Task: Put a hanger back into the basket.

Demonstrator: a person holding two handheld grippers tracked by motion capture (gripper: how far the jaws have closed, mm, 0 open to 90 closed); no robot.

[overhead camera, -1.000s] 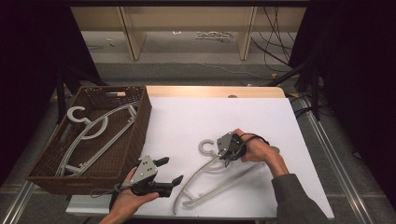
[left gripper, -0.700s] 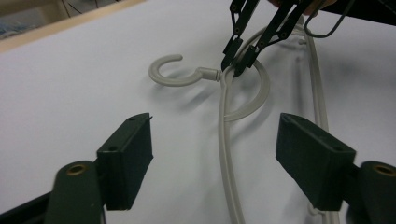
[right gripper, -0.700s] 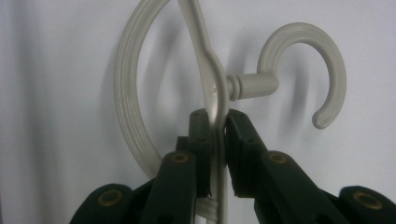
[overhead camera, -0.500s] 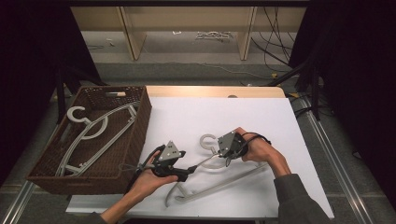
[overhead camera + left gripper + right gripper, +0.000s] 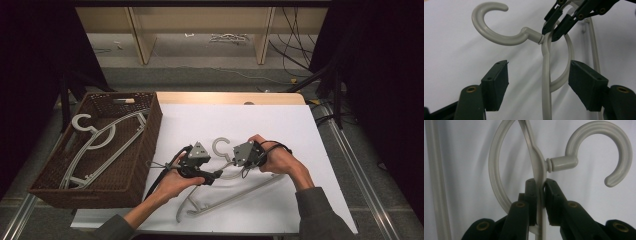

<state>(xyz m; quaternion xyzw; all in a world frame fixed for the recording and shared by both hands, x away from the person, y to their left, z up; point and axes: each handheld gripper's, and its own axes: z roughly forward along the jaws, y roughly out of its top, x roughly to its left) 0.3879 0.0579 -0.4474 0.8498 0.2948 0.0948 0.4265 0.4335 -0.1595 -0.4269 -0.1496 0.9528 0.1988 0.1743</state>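
Right tool (image 5: 539,195) clamped on hanger (image 5: 537,162) just below the hook. Left tool (image 5: 537,82) apart and just been closing, straddling the hanger's neck untouched.

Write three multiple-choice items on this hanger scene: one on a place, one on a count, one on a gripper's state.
1. Where does the wicker basket stand?
A. At the table's left side
B. At its right side
C. On the floor behind it

2. How many hangers lie in the basket?
A. None
B. Five
C. Two

3. How does the right gripper stand?
A. Wide open above the paper
B. Shut on the hanger on the paper
C. Shut on a cable

Answers:
1 A: the high view shows it left of the white paper.
2 C: two grey hangers lie there.
3 B: its jaws pinch the frame near the hook's neck.
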